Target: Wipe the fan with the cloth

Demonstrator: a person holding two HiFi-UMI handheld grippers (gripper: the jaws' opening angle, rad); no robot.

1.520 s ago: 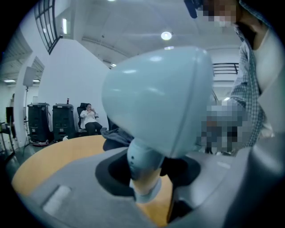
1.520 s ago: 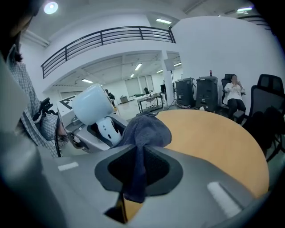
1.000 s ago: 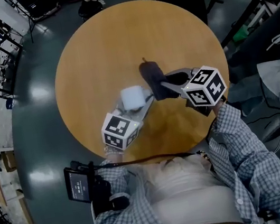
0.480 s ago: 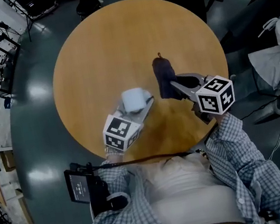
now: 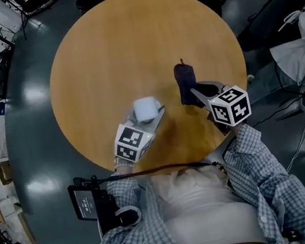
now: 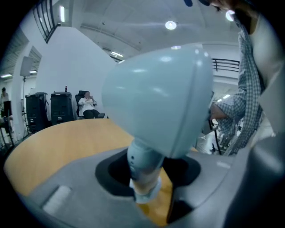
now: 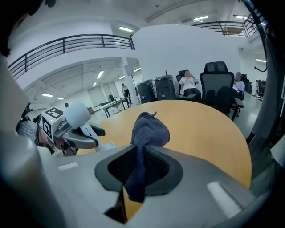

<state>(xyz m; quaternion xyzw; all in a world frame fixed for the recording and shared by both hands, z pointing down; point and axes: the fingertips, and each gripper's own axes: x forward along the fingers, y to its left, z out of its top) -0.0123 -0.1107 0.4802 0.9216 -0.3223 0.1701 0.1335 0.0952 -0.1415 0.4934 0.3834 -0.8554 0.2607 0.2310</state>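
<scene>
The fingers (image 6: pixel 75 178) of the left gripper (image 6: pixel 144 187) stand fairly wide, clamped on the slim neck of a small pale-white plastic fan (image 6: pixel 156 102) with a rounded head, held upright over the near part of the round wooden desk (image 5: pixel 127 47). The fingers (image 7: pixel 200 173) of the right gripper (image 7: pixel 136 173) are drawn narrow and pinch a dark blue-grey cloth (image 7: pixel 149 131). Its bunched top rises past them and a tail hangs below, over the desk's near right part.
</scene>
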